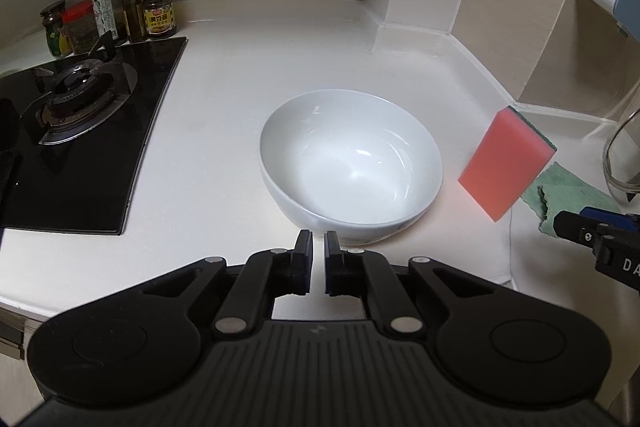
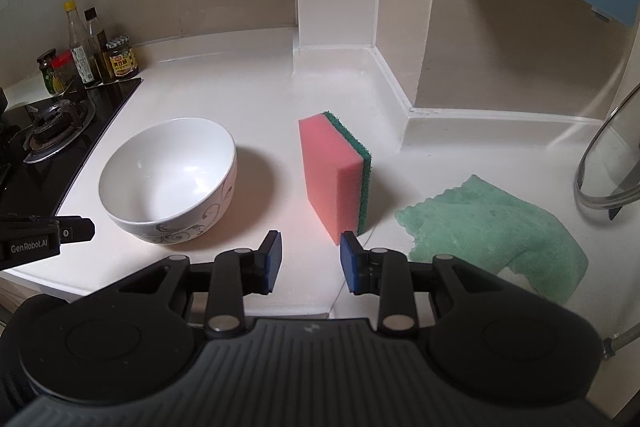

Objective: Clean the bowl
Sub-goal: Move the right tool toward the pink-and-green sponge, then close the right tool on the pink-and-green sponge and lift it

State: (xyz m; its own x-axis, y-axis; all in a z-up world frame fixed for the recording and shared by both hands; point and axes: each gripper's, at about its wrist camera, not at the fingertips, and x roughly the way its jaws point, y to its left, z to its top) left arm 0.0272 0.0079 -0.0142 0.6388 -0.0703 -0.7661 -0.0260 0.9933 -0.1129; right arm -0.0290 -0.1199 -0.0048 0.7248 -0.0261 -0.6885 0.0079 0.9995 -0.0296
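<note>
I see a white, smooth kitchen countertop (image 2: pixel 248 95) wrapping around a corner. On it sits a white ceramic bowl (image 2: pixel 168 179) with grey swirl patterns, upright. Just beside it a pink sponge with a green scouring layer (image 2: pixel 334 175) stands on edge. A crumpled green cloth (image 2: pixel 500 227) lies nearby. Several sauce bottles and jars (image 2: pixel 92 59) cluster beside the black glass gas hob (image 2: pixel 52 143).

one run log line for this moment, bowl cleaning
stage: pre-grasp | left gripper: narrow gap, empty, before bowl | right gripper: open, empty, facing upright sponge | bowl: empty on counter
</note>
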